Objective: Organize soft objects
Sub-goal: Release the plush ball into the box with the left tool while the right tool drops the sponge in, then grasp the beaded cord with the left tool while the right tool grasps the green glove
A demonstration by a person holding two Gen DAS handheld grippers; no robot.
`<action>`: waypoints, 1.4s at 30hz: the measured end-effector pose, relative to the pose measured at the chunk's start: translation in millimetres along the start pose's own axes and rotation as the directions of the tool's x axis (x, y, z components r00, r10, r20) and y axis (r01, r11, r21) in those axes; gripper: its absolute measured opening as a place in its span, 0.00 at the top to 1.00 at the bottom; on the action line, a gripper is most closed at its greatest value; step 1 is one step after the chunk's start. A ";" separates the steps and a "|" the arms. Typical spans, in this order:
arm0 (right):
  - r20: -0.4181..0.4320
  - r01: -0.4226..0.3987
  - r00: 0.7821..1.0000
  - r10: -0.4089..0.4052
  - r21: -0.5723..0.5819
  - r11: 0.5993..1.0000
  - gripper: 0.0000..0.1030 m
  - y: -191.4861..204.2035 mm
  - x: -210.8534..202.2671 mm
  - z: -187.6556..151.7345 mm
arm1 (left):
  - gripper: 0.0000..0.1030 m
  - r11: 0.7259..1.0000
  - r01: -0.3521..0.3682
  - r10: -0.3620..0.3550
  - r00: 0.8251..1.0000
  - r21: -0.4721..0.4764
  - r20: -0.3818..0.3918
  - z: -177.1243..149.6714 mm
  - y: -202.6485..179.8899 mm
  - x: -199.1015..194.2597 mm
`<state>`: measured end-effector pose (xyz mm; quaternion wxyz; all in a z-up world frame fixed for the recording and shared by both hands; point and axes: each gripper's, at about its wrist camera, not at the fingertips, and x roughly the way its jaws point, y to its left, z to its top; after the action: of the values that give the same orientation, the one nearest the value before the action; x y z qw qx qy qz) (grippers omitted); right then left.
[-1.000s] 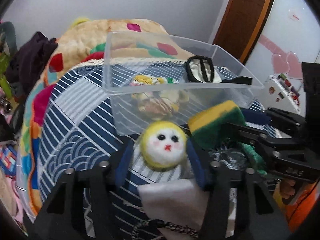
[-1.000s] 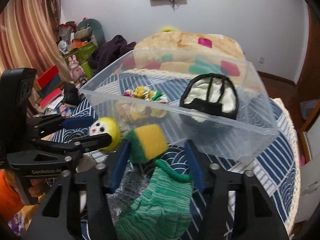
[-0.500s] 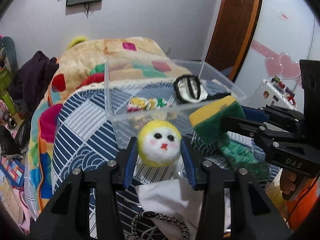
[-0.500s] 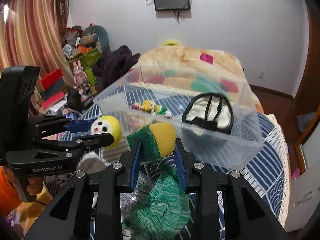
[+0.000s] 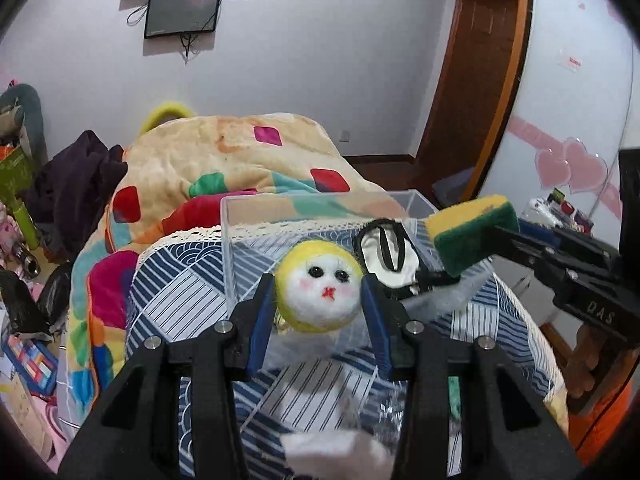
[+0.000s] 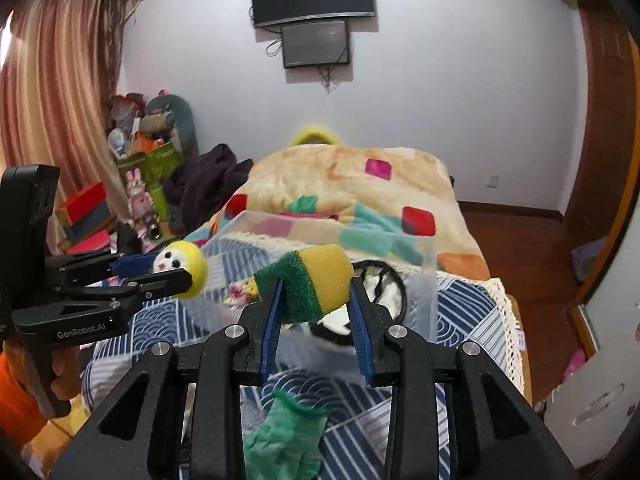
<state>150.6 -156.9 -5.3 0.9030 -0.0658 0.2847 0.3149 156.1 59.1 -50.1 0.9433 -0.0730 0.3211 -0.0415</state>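
— How are your hands set?
— My left tool (image 5: 319, 300) is raised level over the clear bin (image 5: 256, 216), clamped on one yellow-and-white face ball (image 5: 320, 298). My right tool (image 6: 313, 304) sits beside it at the same height, pinching one yellow-and-green sponge (image 6: 308, 280).
— What else counts?
— One black-and-white pouch (image 5: 386, 252) lies in the bin; one green glove (image 6: 286, 434) on the bed's striped cover (image 6: 460, 320).

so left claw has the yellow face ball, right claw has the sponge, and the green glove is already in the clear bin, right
Not quite. The green glove is not in the clear bin; the right wrist view shows it lying on the striped cover in front of the bin. The left claw does hold the yellow face ball, and the right claw the sponge.
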 end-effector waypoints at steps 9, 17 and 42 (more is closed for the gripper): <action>-0.068 0.014 0.998 -0.012 0.040 0.999 0.71 -7.9 31.3 -4.5 | 0.59 1.000 -0.013 0.012 0.998 -0.011 -0.064 5.2 -3.2 41.6; -0.153 -0.014 0.988 0.020 0.045 0.999 0.71 -6.7 58.5 -11.8 | 0.58 0.999 -0.044 0.048 0.990 0.029 -0.135 -0.9 -10.6 72.3; -0.109 0.017 0.994 -0.009 0.074 0.997 0.32 -20.4 27.6 -6.0 | 0.07 0.997 -0.076 0.076 0.997 0.006 -0.026 1.3 -4.5 18.3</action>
<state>177.8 -160.2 -26.8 0.8902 -0.0508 0.3443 0.2939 171.2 52.5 -59.3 0.9401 -0.0580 0.3357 -0.0074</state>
